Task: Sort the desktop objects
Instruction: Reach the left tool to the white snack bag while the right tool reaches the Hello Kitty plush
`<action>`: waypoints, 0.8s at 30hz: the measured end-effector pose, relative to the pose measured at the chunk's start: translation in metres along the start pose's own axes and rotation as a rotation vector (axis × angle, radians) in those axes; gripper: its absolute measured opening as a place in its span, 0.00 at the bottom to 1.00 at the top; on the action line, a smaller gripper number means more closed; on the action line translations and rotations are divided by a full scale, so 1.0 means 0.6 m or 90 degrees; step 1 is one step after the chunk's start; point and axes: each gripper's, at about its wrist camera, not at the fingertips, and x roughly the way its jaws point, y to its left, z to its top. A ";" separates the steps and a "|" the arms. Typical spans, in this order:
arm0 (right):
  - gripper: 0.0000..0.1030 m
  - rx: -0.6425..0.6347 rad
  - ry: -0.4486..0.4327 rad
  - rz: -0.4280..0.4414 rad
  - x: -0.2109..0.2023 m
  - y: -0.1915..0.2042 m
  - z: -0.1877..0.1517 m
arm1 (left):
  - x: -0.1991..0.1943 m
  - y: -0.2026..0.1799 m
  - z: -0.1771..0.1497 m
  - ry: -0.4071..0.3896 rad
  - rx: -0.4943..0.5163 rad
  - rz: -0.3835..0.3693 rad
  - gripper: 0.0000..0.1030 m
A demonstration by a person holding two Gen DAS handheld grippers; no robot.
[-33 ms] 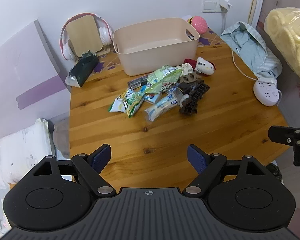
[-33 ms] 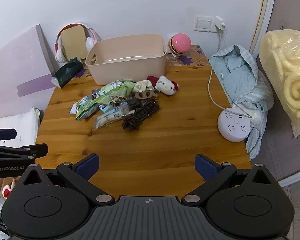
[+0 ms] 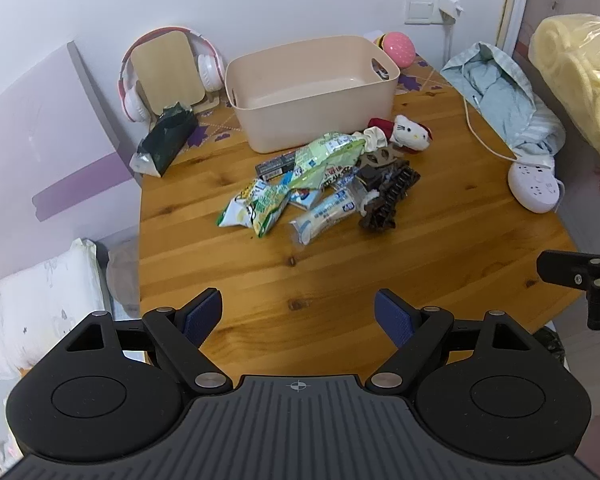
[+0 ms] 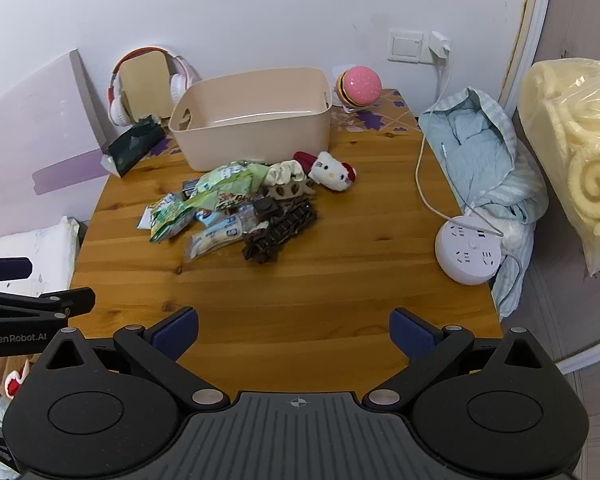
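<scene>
Left claw [image 3: 298,314]: jaws spread wide, nothing between the blue pads, poised above the near edge of the wooden counter [image 3: 340,272] and touching nothing. Right claw [image 4: 294,334]: likewise wide apart, holding nothing, above the near counter edge; each claw shows at the side of the other's view. The items for sorting lie in one heap at mid-counter, just in front of one beige bin [image 3: 312,92], which stands at the back with nothing visible inside. Count in the heap: two green snack bags [image 3: 328,158], overlapping; one long clear-wrapped white bar [image 3: 324,216] at the near side; one small blue-and-white packet [image 3: 304,197] partly under the bags; one dark flat box [image 3: 274,166] against the bin's foot; one brown hair claw clip [image 3: 388,200] on the right; one cream scrunchie [image 3: 374,138]; one white cat plush with red bow [image 3: 410,134], touching the scrunchie. Further small pieces within the heap cannot be told apart. Elsewhere on the counter: one dark green tissue pack [image 3: 166,144] at back left, one pair of pink headphones [image 3: 134,92] against the wall, one pink ball [image 3: 398,48] behind the bin, one pale blue cloth bundle [image 4: 484,152] and one round white power strip [image 4: 470,254] at the right edge.
</scene>
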 end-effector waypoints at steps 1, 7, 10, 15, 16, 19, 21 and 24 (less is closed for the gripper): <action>1.00 0.002 0.001 0.003 0.004 -0.003 0.006 | 0.004 0.001 0.008 0.000 0.002 0.002 0.82; 1.00 0.012 0.013 0.021 0.035 -0.016 0.047 | 0.029 0.011 0.042 0.009 -0.002 0.020 0.82; 1.00 0.016 0.016 0.022 0.051 -0.019 0.066 | 0.043 0.018 0.057 0.018 -0.014 0.023 0.82; 1.00 0.003 0.035 0.020 0.079 -0.026 0.088 | 0.072 0.024 0.078 0.035 -0.027 0.022 0.82; 1.00 0.000 0.038 0.021 0.085 -0.027 0.091 | 0.077 0.025 0.082 0.038 -0.030 0.022 0.82; 1.00 -0.004 0.045 0.023 0.102 -0.033 0.100 | 0.093 0.026 0.094 0.044 -0.033 0.023 0.82; 1.00 -0.006 0.045 0.024 0.112 -0.036 0.107 | 0.102 0.026 0.100 0.043 -0.037 0.028 0.82; 1.00 -0.020 0.023 0.033 0.121 -0.040 0.117 | 0.114 0.034 0.112 0.039 -0.053 0.033 0.82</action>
